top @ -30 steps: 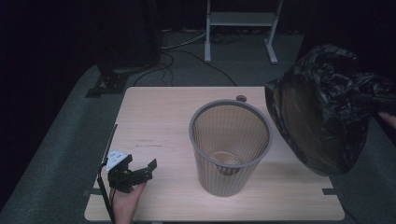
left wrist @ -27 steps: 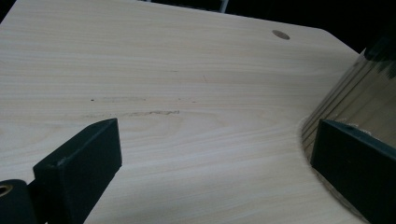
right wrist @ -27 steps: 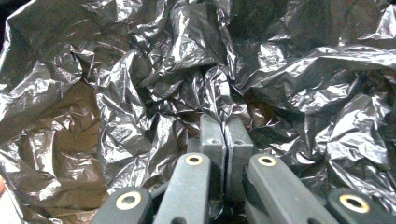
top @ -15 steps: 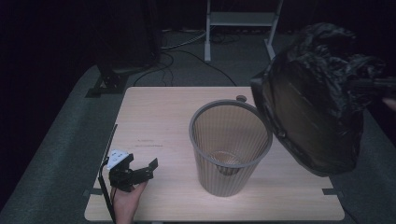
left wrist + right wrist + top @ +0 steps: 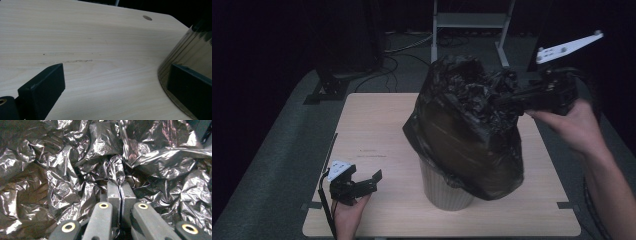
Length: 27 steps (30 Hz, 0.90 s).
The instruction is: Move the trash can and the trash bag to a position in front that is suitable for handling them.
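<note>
A black bin bag (image 5: 467, 130) is held above the ribbed waste basket (image 5: 444, 187), which stands on the counter (image 5: 377, 135) toward its near edge, right of centre. The bag's open mouth is draped over the basket's top, so that the rim is hidden and only the lower wall is seen. The right gripper (image 5: 512, 100) is pinched on a bunched fold at the bag's upper right; in the right gripper view the jaws are pressed nearly flat together with crinkled film (image 5: 117, 173) caught between them.

The film is judged to be very light, thin and limp, with no stiffness of its own: it will sag, balloon and cling wherever it is not held. It also looks slick, so a single layer could slip from the jaws; a gathered fold, as taken now, is the safer hold. Tearing is a risk if it is snagged on the rim.

The left gripper (image 5: 362, 184) is rested near the counter's near left corner, its jaws spread wide with nothing between them. An opposite grip at the bag's mouth edge would probably be needed to stretch it round the rim.
</note>
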### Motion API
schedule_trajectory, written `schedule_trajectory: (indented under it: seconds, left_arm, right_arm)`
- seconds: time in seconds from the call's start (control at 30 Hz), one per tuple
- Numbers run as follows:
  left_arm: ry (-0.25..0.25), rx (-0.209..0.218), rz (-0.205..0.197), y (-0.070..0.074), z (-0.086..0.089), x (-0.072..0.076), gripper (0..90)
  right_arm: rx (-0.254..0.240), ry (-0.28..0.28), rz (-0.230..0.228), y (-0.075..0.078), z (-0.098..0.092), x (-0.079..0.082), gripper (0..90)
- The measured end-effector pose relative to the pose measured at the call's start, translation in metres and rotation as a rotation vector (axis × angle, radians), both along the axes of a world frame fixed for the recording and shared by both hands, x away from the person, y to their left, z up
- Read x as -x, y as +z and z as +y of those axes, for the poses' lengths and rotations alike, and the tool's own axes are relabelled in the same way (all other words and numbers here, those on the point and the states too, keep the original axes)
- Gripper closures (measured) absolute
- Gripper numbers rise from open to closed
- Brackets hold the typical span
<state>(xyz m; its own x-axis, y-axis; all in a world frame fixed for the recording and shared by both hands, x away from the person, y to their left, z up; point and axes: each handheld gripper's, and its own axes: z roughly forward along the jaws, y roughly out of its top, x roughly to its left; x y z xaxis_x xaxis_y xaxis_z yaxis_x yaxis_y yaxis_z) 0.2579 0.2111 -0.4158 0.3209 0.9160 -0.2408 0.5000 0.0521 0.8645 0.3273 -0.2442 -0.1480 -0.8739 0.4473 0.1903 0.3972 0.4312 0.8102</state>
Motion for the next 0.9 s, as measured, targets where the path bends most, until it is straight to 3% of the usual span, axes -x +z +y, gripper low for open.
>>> schedule_trajectory:
  seconds: [0.23,0.47,0.9]
  left_arm:
    - [0.002,0.009,-0.004,0.001,0.001,0.001,0.9]
    - [0.007,0.018,-0.007,0.002,0.004,0.002,0.9]
    - [0.004,0.025,-0.01,0.003,0.004,0.002,0.9]
  right_arm:
    - [0.098,-0.002,0.018,-0.017,0.029,-0.013,89.5]
    - [0.174,-0.01,0.016,-0.022,0.044,-0.017,89.4]
    - [0.24,-0.018,0.039,-0.037,0.055,-0.024,89.4]
